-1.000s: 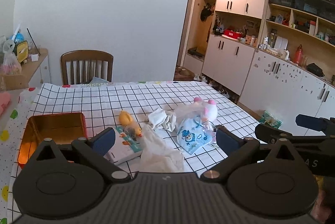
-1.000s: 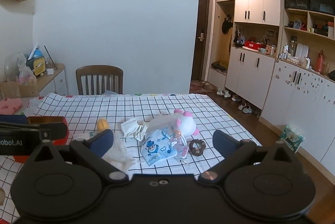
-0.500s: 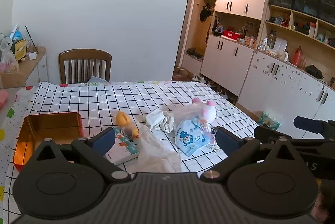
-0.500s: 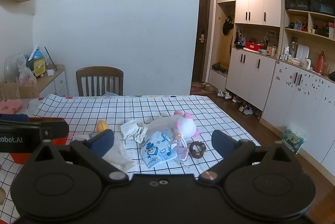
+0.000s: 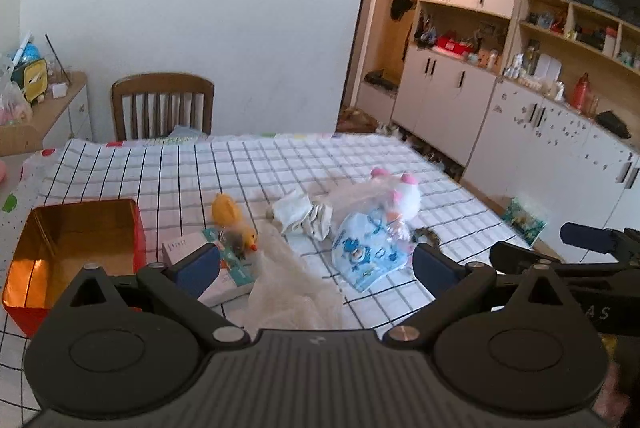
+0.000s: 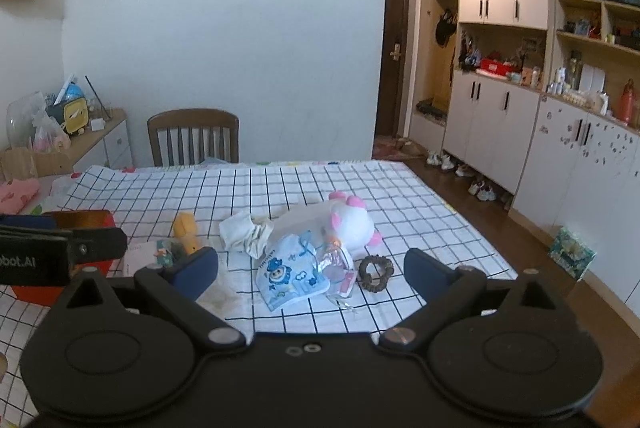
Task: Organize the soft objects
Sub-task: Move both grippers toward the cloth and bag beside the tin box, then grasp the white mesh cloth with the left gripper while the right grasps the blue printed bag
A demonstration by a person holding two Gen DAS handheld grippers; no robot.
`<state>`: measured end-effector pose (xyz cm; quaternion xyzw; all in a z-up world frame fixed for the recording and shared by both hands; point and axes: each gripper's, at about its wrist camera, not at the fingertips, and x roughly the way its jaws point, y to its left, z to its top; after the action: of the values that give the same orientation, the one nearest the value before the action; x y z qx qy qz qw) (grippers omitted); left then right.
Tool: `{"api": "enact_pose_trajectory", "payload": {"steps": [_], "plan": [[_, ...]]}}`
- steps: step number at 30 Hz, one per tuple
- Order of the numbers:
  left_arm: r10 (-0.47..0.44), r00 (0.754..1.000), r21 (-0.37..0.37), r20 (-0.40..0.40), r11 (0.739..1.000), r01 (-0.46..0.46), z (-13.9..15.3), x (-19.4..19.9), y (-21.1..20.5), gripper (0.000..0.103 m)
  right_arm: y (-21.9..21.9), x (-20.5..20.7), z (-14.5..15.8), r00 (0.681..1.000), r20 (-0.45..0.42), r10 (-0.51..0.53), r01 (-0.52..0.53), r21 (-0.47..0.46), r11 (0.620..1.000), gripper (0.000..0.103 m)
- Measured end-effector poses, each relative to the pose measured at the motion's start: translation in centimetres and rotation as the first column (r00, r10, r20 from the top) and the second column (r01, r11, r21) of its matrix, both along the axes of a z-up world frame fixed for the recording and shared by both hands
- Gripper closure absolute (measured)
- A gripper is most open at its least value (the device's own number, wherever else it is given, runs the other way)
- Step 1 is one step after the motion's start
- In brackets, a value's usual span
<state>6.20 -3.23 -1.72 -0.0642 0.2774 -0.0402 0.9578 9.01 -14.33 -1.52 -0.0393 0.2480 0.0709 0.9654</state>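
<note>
On the checked tablecloth [image 5: 256, 167] lie a white and pink plush toy [image 5: 404, 193] partly wrapped in clear plastic, a blue-printed baby cloth [image 5: 360, 252], a crumpled white cloth [image 5: 304, 214], a yellow duck toy [image 5: 232, 218] and a sheer white cloth [image 5: 288, 292]. A red tin with a gold inside [image 5: 76, 252] stands at the left. My left gripper [image 5: 316, 268] is open above the near edge, over the sheer cloth. My right gripper [image 6: 312, 268] is open too, over the baby cloth [image 6: 292, 272], with the plush toy [image 6: 352, 220] just beyond. Neither holds anything.
A small white box [image 5: 208, 268] lies under the duck. A brown bead bracelet [image 6: 374, 268] rests right of the baby cloth. A wooden chair [image 6: 194, 135] stands at the table's far side. White cupboards [image 6: 500, 131] line the right wall.
Both grippers have shifted slightly, so the table items sit a little to the left in view. Nothing on the table has moved and both grippers stay open.
</note>
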Motion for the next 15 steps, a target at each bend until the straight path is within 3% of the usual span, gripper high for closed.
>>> {"api": "enact_pose_trajectory", "payload": {"steps": [9, 15], "plan": [[0.062, 0.982, 0.011, -0.177, 0.998, -0.061, -4.9, 4.7, -2.0, 0.0, -3.2, 6.1, -3.0, 0.985, -0.145, 0.097, -0.095, 0.02, 0.995, 0.015], [0.127, 0.966, 0.055, -0.227, 0.992, -0.117, -7.2, 6.9, -2.9, 0.001, -3.7, 10.1, -5.0, 0.962, -0.193, 0.196, -0.199, 0.001, 0.98, 0.02]]}}
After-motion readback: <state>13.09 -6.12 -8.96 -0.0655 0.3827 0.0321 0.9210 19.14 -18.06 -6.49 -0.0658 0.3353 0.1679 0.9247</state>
